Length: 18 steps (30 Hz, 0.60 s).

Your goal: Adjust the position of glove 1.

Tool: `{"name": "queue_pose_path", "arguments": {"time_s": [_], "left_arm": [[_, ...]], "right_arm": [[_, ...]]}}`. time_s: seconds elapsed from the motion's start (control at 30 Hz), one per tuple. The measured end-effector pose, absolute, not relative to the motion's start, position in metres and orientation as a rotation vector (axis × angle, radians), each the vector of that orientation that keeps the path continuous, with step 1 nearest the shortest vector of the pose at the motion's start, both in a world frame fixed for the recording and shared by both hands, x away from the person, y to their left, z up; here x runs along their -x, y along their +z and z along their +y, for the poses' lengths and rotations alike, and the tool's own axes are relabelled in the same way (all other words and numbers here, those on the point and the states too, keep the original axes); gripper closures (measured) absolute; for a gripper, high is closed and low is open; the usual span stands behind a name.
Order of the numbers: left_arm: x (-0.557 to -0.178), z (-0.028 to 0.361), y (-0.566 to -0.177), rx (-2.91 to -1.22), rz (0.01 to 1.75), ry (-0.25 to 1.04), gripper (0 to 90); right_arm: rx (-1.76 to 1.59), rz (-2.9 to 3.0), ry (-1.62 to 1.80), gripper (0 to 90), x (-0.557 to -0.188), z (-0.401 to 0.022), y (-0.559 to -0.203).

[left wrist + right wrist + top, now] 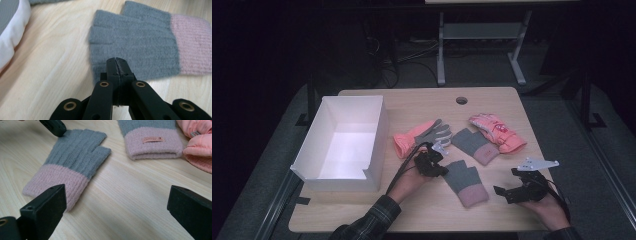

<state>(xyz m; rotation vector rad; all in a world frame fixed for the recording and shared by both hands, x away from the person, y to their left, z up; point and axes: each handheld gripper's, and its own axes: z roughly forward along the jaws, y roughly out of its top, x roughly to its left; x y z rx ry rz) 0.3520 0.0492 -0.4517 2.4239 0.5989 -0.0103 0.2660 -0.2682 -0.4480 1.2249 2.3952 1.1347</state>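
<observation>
Here, at the centre of the high view, the left gripper (441,161) rests with its jaws pressed together, holding nothing, at the finger edge of a grey fingerless glove with a pink cuff (465,182) lying flat on the wooden worktop (412,100). At lower right, the right gripper (507,192) hovers with jaws wide apart. A white box (343,142) stands at left.

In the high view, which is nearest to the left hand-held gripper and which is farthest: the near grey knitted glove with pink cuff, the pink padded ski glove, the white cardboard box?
From the left hand-held gripper:
1. Grey knitted glove with pink cuff, just right of it.
2. White cardboard box, to its left.
3. Pink padded ski glove, far right, behind.
</observation>
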Motion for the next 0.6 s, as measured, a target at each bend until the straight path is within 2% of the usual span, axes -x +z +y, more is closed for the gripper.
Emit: {"name": "queue_pose_path", "arguments": {"time_s": [0.13, 0.4, 0.6], "left_arm": [[-0.346, 0.051, -0.455, -2.474, 0.565, 0.010, 89.9], [-0.353, 0.041, -0.448, -2.414, 0.569, 0.006, 89.9], [-0.353, 0.039, -0.452, -2.445, 0.573, 0.017, 89.9]], "right_arm": [[-1.224, 2.390, 1.133, 2.2, -0.265, -0.269, -0.448], [-1.226, 2.391, 1.129, 2.3, -0.266, -0.269, -0.448], [-1.234, 2.384, 1.135, 2.3, -0.265, -0.270, -0.447]]}}
